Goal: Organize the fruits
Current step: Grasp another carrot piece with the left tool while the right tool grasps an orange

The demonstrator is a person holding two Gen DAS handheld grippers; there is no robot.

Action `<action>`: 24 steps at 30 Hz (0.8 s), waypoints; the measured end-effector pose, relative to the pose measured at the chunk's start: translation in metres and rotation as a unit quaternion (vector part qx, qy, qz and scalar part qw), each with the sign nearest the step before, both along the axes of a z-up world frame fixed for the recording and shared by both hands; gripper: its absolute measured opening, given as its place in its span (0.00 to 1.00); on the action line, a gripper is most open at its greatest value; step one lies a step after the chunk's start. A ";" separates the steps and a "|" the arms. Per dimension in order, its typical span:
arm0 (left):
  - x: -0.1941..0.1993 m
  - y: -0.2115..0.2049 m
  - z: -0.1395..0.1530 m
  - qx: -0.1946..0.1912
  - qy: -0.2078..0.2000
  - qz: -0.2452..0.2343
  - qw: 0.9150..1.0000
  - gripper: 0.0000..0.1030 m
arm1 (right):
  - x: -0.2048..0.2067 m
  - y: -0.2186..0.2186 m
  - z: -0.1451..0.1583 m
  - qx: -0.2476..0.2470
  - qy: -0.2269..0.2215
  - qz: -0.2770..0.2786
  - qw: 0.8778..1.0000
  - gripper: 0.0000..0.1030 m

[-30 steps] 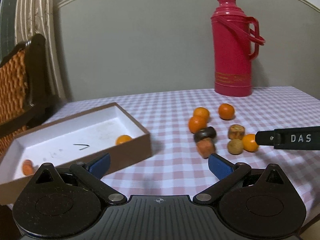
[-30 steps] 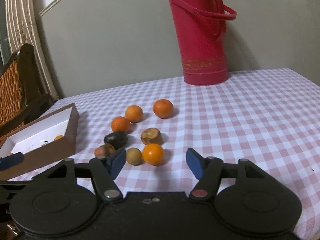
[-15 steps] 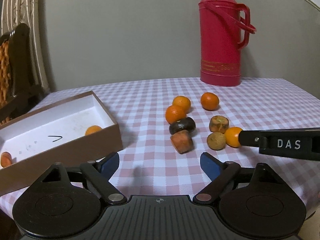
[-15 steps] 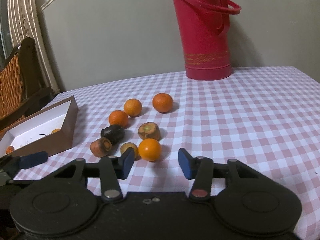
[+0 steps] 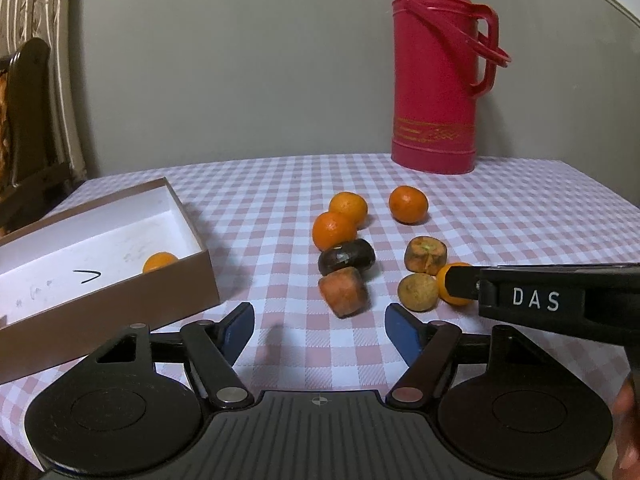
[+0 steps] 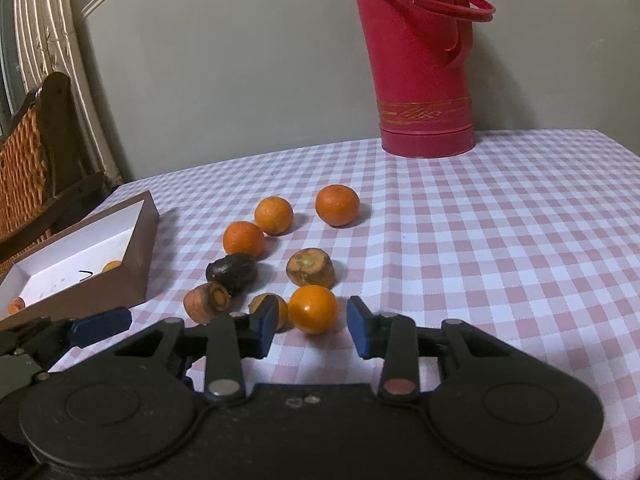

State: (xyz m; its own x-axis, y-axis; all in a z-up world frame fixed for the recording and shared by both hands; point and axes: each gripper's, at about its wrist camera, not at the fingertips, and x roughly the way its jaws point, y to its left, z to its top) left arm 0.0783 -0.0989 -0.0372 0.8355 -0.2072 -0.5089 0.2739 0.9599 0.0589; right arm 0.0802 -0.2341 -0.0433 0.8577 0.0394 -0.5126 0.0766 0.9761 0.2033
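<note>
Here, a table covered in a pink-and-white checked cloth (image 6: pixel 500 240) carries everything. At its left edge sits a brown box (image 5: pixel 120 300) with a white inside; one orange (image 5: pixel 159 261) lies in it against the near wall, and in the right wrist view a second small orange piece (image 6: pixel 16 304) shows at the box's near left corner.

Just in front of the box, the left gripper (image 5: pixel 320 330) hovers low over the cloth. Its blue-padded jaws are closing, with nothing between them. A reddish-orange chunk of fruit (image 5: pixel 344 291) lies just beyond its tips.

Toward the middle of the table the loose fruit is clustered: a dark, almost black piece (image 6: pixel 232 273) touching the chunk, two oranges (image 6: pixel 244 239) (image 6: pixel 274 215) close together behind it, a third orange (image 6: pixel 337 211) further right, a brown-orange cut piece (image 6: pixel 311 267), and a dull yellowish fruit (image 5: pixel 418 292).

To the right of that, the right gripper (image 6: pixel 312 326) is closing its jaws around the nearest orange (image 6: pixel 313 309), which sits on the cloth between the blue pads; the right pad stands clear of it, and I cannot tell whether the left pad touches.

At the far edge, right of centre, stands a tall red thermos (image 5: pixel 438 68) with a handle.
</note>
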 end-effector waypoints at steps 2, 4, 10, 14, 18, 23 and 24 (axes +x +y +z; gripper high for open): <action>0.002 0.000 0.000 -0.004 0.001 0.003 1.000 0.71 | 0.002 0.000 -0.001 0.001 0.002 -0.003 1.000 0.27; 0.004 0.000 0.000 -0.007 0.003 0.004 1.000 0.71 | 0.003 -0.001 -0.002 0.004 0.004 -0.004 1.000 0.25; 0.011 -0.003 -0.003 -0.012 0.012 0.005 1.000 0.58 | 0.010 -0.001 -0.004 0.016 0.010 -0.008 1.000 0.24; 0.016 -0.005 -0.005 -0.014 0.018 0.008 1.000 0.56 | 0.013 0.000 -0.005 0.016 0.014 -0.014 1.000 0.24; 0.019 -0.009 -0.007 -0.016 0.021 0.008 1.000 0.56 | 0.018 -0.004 -0.008 0.031 0.020 -0.015 0.999 0.24; 0.024 -0.012 -0.009 -0.017 0.028 0.006 0.999 0.47 | 0.020 -0.004 -0.010 0.038 0.024 -0.012 0.999 0.24; 0.025 -0.013 -0.010 -0.018 0.031 0.005 0.999 0.45 | 0.021 -0.004 -0.010 0.038 0.025 -0.011 0.999 0.24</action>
